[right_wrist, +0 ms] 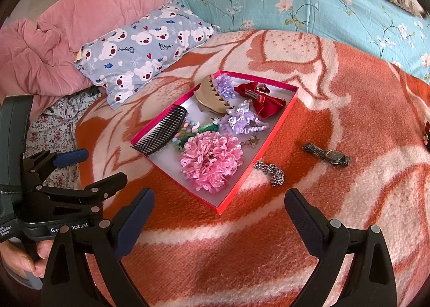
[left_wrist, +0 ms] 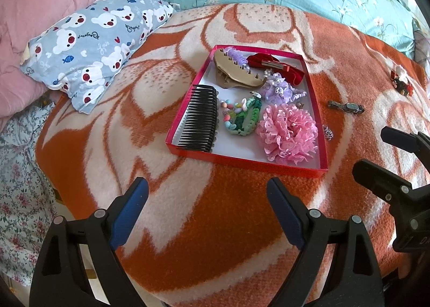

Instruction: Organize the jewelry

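Now, setting: an orange-and-cream blanket (left_wrist: 215,226) spread over a bed, with a bear-print pillow (left_wrist: 99,46) and a pink quilt (right_wrist: 80,24) at its far side.
Left gripper (left_wrist: 207,199): jaws spread wide, nothing between them, hovering above bare blanket just in front of the tray.
Right gripper (right_wrist: 219,207): jaws likewise spread and empty, near the tray's closest corner.
Tray: a shallow red tray (left_wrist: 242,163) lies flat on the blanket.
Tray contents: a black comb (left_wrist: 200,118), a tan claw clip (left_wrist: 236,71), a red bow (left_wrist: 274,66), purple scrunchies (left_wrist: 279,89), a beaded green piece (left_wrist: 240,116) and a pink ruffled flower (left_wrist: 287,132).
Outside the tray: a wristwatch (right_wrist: 329,155) lies well to its right; a silver chain (right_wrist: 272,172) rests just beside the tray's right wall; a small red ornament (left_wrist: 401,82) sits farther right.
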A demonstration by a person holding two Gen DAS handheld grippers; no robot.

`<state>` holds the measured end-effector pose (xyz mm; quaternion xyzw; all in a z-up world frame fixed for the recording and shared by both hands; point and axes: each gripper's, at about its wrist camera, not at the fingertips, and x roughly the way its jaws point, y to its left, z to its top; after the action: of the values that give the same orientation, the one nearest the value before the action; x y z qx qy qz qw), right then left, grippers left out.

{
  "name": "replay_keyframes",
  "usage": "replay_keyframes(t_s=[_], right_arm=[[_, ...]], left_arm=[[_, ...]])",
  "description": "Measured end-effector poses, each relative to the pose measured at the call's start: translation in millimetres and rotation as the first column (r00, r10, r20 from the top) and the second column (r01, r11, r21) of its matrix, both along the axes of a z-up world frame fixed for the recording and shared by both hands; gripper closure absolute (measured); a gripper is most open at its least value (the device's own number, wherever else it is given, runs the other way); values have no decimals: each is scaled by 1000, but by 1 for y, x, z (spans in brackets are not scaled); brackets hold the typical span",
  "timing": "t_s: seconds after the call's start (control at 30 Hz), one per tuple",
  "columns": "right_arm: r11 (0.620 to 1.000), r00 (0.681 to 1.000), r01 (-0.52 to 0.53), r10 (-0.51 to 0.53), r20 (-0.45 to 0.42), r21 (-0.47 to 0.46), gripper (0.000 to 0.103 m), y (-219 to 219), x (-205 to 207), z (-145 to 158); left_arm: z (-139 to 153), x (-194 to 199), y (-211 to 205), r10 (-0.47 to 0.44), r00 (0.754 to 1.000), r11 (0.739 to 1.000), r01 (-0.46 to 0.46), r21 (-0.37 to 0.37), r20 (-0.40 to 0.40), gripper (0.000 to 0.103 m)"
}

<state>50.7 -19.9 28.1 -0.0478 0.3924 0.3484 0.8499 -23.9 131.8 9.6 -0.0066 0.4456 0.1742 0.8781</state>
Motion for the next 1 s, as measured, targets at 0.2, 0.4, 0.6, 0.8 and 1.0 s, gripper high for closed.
replay_keyframes(t_s=[0.2,0.4,0.6,0.8,1.0], right_arm=[[1000,1000,1,-1,0,-1,5,0,0,0],[1000,1000,2,-2,-6,-3,5,1,-2,0],[1000,1000,5,-5,-7,-3,5,0,-2,-1],[1000,1000,12,-11,-27,2,5,0,2,-6],[1000,999,12,-12,-41,4,5,-1,7,-10]], left_arm=[[0,0,0,0,1000,1000,0,0,-1,13],[-1,0,0,0,1000,1000,0,0,0,13],[-2,0,-1,-1,1000,1000,1,-1,-1,13],[-6,3,0,-6,1000,1000,6,-4,-7,13],[-10,8,2,-8,1000,1000,7,-8,-15,13]])
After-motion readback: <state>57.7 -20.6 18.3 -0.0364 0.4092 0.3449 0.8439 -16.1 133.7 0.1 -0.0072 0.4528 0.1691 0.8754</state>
